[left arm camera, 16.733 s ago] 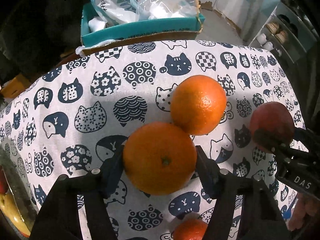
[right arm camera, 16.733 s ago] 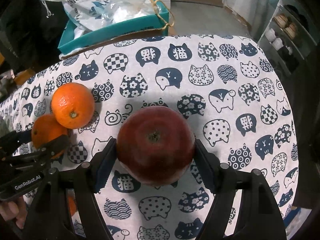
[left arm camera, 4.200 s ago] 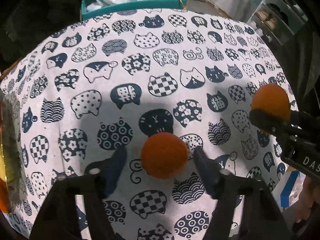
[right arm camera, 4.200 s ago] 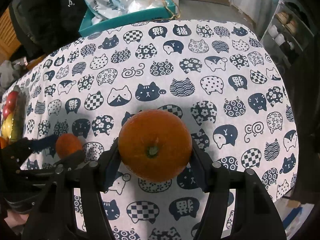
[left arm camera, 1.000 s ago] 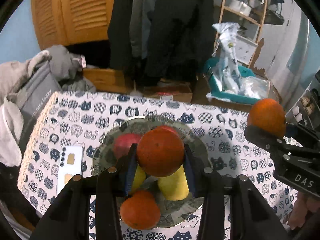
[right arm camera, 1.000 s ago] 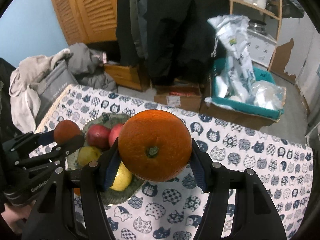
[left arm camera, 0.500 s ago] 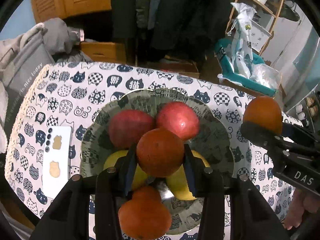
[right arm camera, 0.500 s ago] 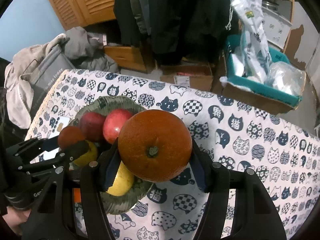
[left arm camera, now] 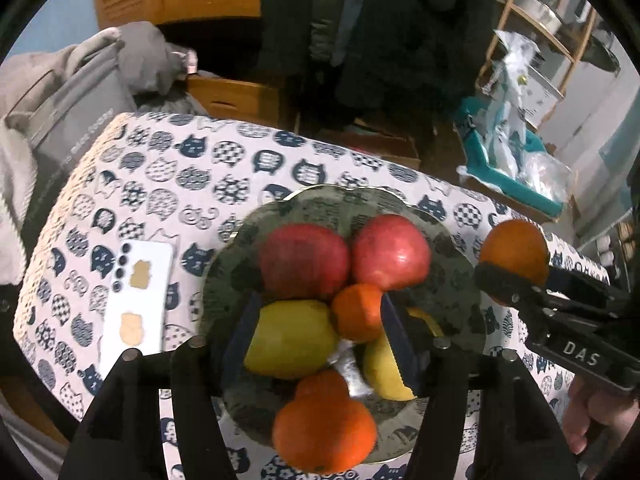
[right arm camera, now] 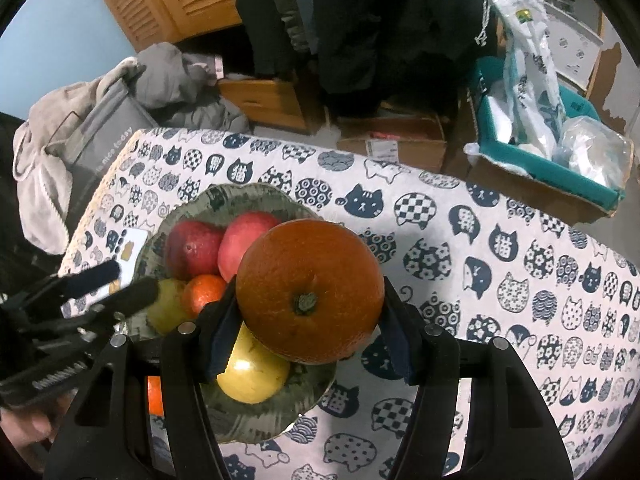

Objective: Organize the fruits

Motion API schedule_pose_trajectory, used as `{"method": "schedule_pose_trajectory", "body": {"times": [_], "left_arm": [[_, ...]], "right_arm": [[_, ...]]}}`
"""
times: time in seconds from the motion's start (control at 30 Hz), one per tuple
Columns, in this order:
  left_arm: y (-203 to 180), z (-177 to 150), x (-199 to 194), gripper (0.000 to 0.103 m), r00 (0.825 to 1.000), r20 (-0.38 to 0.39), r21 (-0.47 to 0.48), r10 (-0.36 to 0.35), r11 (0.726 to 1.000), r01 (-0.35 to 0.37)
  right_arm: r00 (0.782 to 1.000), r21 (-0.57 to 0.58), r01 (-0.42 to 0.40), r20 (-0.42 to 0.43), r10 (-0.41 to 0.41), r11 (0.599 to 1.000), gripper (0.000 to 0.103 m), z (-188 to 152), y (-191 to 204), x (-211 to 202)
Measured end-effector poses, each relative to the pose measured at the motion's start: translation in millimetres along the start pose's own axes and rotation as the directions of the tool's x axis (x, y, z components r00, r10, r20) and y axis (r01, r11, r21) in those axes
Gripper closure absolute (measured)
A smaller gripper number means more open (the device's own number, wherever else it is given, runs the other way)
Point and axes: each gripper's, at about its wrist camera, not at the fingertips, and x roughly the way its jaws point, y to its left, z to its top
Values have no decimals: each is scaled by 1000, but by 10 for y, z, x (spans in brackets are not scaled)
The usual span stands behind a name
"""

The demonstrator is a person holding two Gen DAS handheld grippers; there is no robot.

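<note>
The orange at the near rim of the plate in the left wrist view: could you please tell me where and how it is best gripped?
I would grip the orange across its widest middle, left to right, from above. Its flanks stand free over the plate, while the yellow fruits crowd its far side.

A white tablecloth (right arm camera: 460, 216) printed with navy cat heads, some solid, some chequered, flowered or waved, carries a round grey-green dish (left arm camera: 452, 276) with dark mottled marks. In the dish: two red apples (left arm camera: 304, 266), two yellow pears (left arm camera: 288, 344), a small orange mandarin (left arm camera: 356, 312), a bigger orange fruit (left arm camera: 324, 432). Left of the dish lies a white phone (left arm camera: 138, 300) with tan stickers
</note>
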Motion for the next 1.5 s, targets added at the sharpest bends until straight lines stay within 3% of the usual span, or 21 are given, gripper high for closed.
{"method": "schedule_pose_trajectory", "body": {"times": [0.47,0.57,0.8,1.07,1.5], "left_arm": [[249,-44,-142,38,999,10,-39,30,999,-30],[264,-43,-196,38,999,19,-44,26,999,-25],[254,-32,-349,38,999,46,-45,16,999,-14],[173,-33,-651,29,994,106,-22,6,1000,-4],[-30,-32,-1368,17,966,258,40,2,999,-13]], "right_arm": [[993,-73,37,-109,-44,997,36,-75,220,317],[997,-64,39,-64,-43,997,25,-55,211,232],[999,-62,32,22,-31,998,25,75,258,-111],[986,-96,93,144,-79,991,25,129,386,-617],[934,-106,176,333,-132,979,19,51,471,-1512]]}}
